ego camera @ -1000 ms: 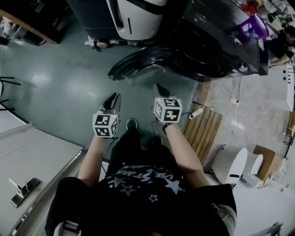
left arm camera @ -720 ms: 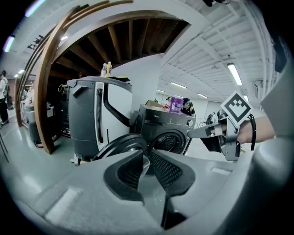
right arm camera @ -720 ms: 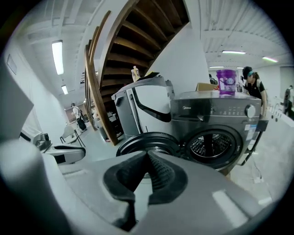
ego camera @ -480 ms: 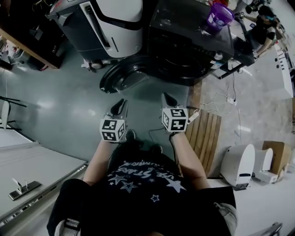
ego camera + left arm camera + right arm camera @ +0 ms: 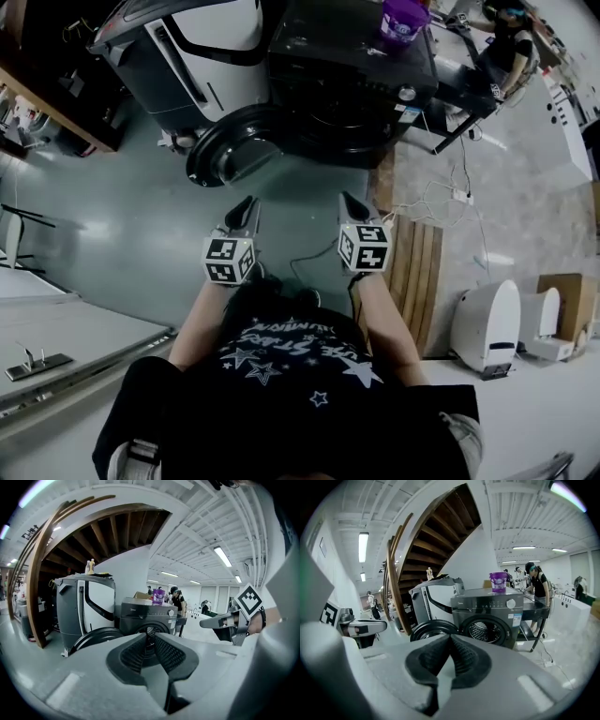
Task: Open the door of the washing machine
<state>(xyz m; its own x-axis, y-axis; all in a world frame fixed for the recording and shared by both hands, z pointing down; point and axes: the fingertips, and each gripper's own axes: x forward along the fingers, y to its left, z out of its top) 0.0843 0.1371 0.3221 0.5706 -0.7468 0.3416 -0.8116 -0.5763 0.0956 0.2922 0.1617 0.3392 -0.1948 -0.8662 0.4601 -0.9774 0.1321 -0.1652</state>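
Observation:
The dark grey washing machine [image 5: 349,86] stands at the top of the head view. Its round door [image 5: 228,150] hangs swung out to the left, and the drum opening [image 5: 485,631] is uncovered. My left gripper [image 5: 246,208] and right gripper [image 5: 352,201] are held side by side above the floor, well short of the machine and touching nothing. Both point toward it. In the left gripper view the jaw tips [image 5: 150,633] meet with nothing between them. The right gripper's jaw tips [image 5: 450,637] are likewise together and empty.
A purple container [image 5: 403,19] sits on top of the washer. A grey and white appliance [image 5: 192,56] stands to its left. A slatted wooden board [image 5: 418,272] and cables [image 5: 452,195] lie on the floor at right, near white appliances [image 5: 492,323]. A person [image 5: 503,37] stands behind the washer.
Both grippers have drawn back from the open door and risen a little. The washer now sits farther off and more of it shows. The door stays swung open.

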